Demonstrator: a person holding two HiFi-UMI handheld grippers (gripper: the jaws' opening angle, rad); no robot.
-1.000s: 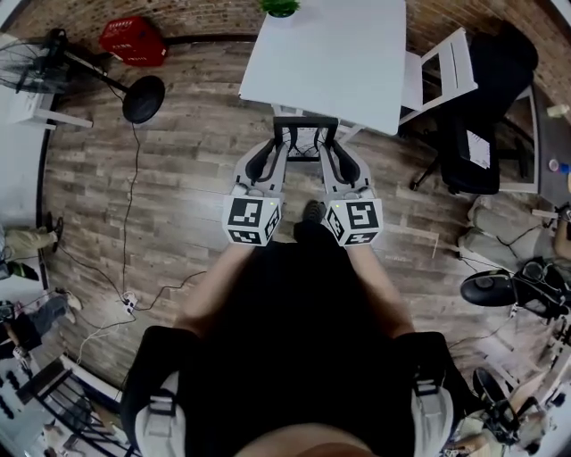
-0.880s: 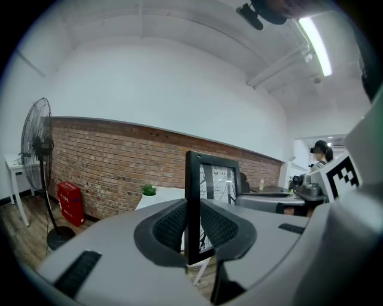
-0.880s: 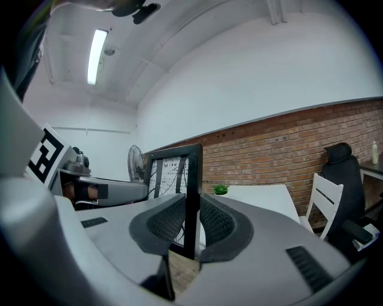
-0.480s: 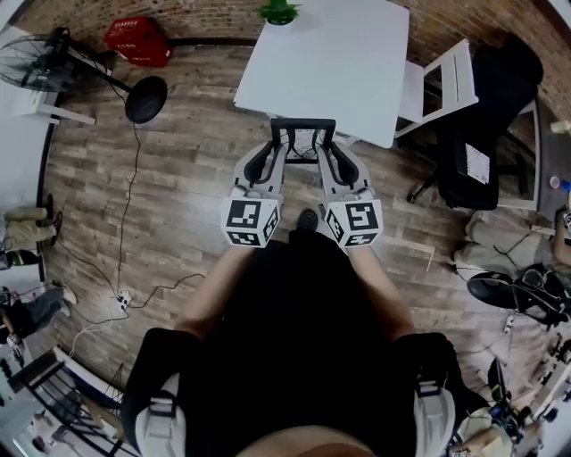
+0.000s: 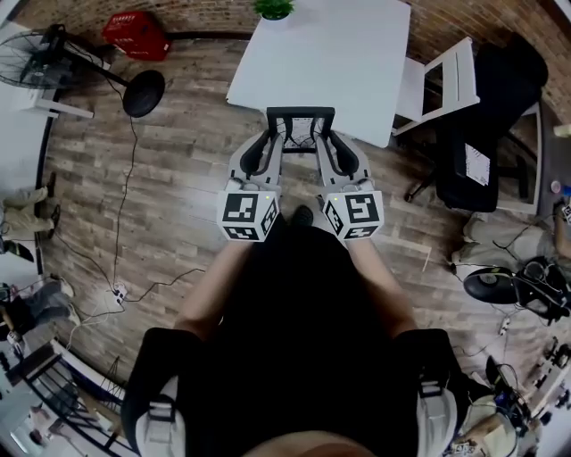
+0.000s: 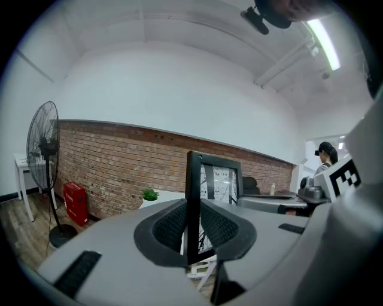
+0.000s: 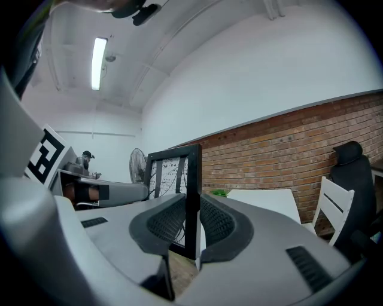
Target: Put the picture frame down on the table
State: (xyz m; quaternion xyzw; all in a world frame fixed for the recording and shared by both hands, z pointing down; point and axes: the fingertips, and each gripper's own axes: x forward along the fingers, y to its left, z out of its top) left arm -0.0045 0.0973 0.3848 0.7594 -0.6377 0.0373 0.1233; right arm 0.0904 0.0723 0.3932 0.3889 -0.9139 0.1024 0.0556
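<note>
A black picture frame (image 5: 301, 116) with a branch print is held upright between both grippers, in the air just before the near edge of the white table (image 5: 332, 54). My left gripper (image 5: 278, 134) is shut on the frame's left side bar (image 6: 193, 203). My right gripper (image 5: 321, 134) is shut on its right side bar (image 7: 192, 200). In the left gripper view the print (image 6: 218, 185) faces sideways, and the right gripper view shows the frame (image 7: 176, 179) from the other edge.
A small green plant (image 5: 274, 8) stands at the table's far edge. A white chair (image 5: 442, 76) and a black office chair (image 5: 500, 116) are to the right. A standing fan (image 5: 143, 94) and a red crate (image 5: 136, 36) sit left on the wood floor.
Both grippers with the frame have moved forward and slightly up, so the frame's top edge now reaches the table's near edge. The grip has not changed.
</note>
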